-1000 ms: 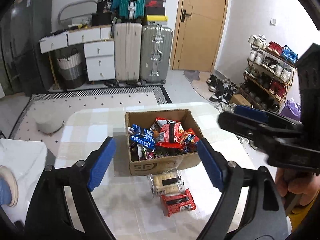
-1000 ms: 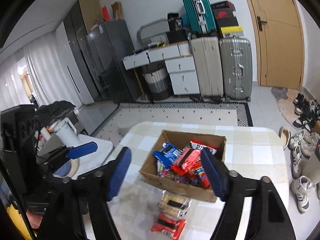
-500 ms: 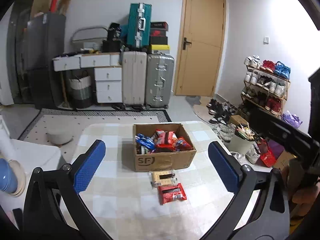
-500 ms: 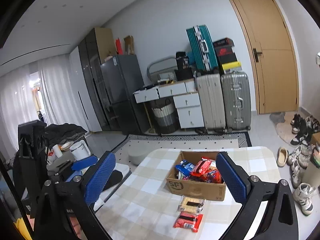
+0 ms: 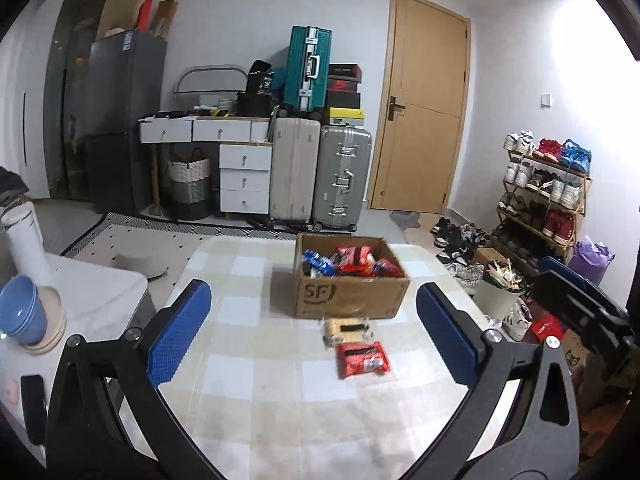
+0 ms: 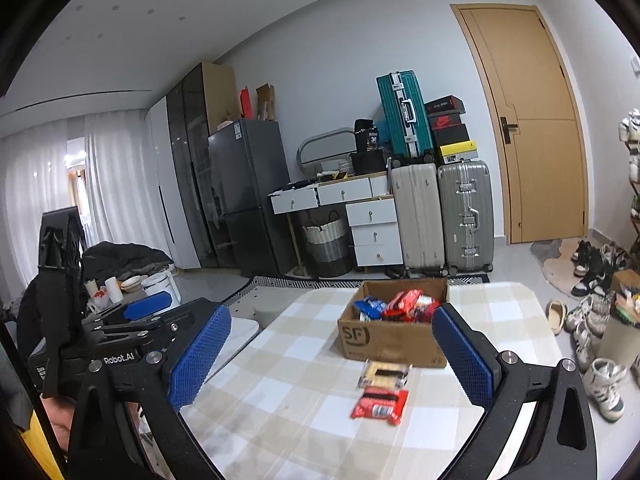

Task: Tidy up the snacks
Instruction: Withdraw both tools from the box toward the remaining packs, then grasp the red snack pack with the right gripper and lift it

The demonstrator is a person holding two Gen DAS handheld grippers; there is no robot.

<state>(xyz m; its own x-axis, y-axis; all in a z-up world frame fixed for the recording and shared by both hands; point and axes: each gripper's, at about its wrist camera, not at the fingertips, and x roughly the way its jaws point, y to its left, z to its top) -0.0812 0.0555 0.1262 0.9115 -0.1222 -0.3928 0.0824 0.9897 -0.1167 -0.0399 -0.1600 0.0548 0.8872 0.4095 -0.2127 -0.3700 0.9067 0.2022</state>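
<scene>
Both of your hand-held grippers hang high and well back from the tabletop (image 5: 256, 360), jaws spread wide and empty: the left hand-held gripper (image 5: 312, 336) frames the scene, and the right hand-held gripper (image 6: 332, 354) does the same from about 4 o'clock. The box (image 5: 348, 292) sits mid-table, already heaped with snacks. Two packets lie loose at its 6 o'clock: the cracker pack (image 5: 346, 330) just beside the box wall, and the red pack (image 5: 363, 360) touching it on the near side. The risk is likely in the reach: coming down on the two touching packets, you may pinch both, or nudge one away. Dropping another onto that heap could spill wrappers over the rim. Keep the grippers apart, since they may collide over so small a target.
</scene>
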